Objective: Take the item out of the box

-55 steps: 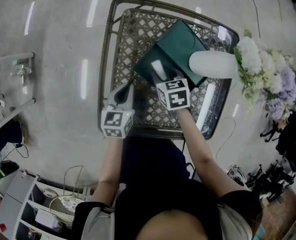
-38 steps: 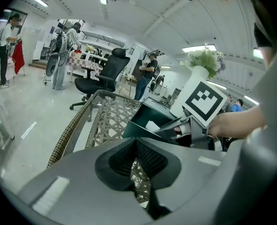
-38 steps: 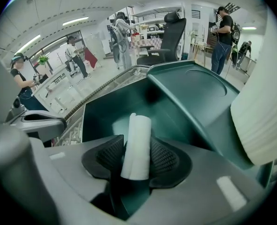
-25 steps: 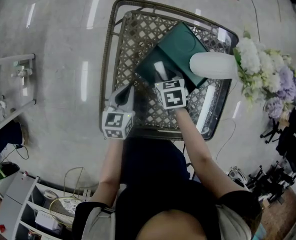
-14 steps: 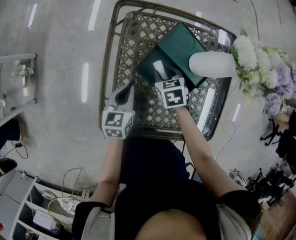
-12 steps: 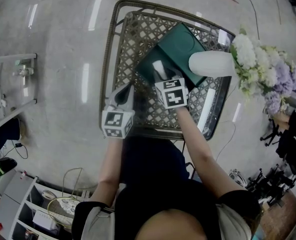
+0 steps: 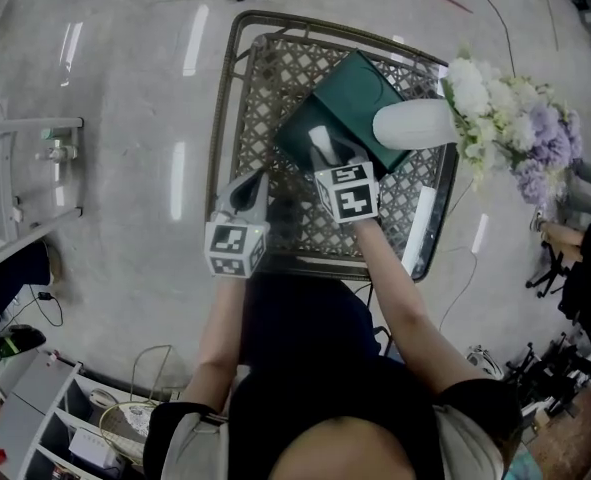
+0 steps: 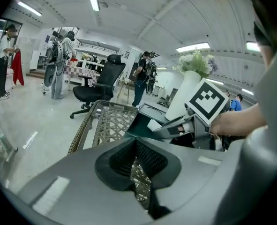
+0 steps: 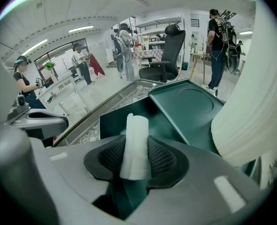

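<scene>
A dark green box stands open on a wicker lattice table, its lid leaning back against a white vase. My right gripper is at the box's near edge, shut on a white rolled item. In the right gripper view the white roll stands upright between the pads, with the box and lid behind it. My left gripper hovers over the table to the left of the box, jaws together and holding nothing. The left gripper view shows only lattice past the left gripper.
A white vase with white and purple flowers lies across the table's right side, touching the lid. A glossy grey floor surrounds the table. A metal rack stands far left. Office chairs and several people stand in the distance.
The head view has shifted a little. Both grippers keep much the same places, and the right one stays closed on the white roll at the box.
</scene>
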Tool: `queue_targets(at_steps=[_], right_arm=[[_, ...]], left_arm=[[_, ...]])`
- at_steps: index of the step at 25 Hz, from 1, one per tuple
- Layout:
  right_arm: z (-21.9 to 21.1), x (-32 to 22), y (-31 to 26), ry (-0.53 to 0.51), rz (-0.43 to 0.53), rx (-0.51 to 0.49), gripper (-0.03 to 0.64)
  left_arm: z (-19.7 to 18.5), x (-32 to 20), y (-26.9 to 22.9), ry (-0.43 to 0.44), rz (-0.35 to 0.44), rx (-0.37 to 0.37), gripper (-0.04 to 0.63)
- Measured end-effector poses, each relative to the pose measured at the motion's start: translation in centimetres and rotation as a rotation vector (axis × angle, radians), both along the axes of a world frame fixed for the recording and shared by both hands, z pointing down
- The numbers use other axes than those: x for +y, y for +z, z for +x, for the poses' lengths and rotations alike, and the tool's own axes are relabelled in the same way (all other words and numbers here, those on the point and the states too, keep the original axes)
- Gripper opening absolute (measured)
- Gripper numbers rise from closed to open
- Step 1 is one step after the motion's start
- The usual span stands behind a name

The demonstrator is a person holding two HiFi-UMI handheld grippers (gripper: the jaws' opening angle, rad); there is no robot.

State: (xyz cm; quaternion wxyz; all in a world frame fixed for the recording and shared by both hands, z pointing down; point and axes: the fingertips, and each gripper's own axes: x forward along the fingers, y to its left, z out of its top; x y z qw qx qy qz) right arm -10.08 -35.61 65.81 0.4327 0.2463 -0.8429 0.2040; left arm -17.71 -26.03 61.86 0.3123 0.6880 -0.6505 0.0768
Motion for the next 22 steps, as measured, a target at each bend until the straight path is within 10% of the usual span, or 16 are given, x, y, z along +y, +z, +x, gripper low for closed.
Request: queue_targets(at_steps=[22], right_arm=[[3.4, 2.1, -6.1, 0.068, 0.081, -0.092, 0.141]], left_arm=[[1.4, 0.7, -5.0, 0.047, 0.073, -0.071, 0.008]])
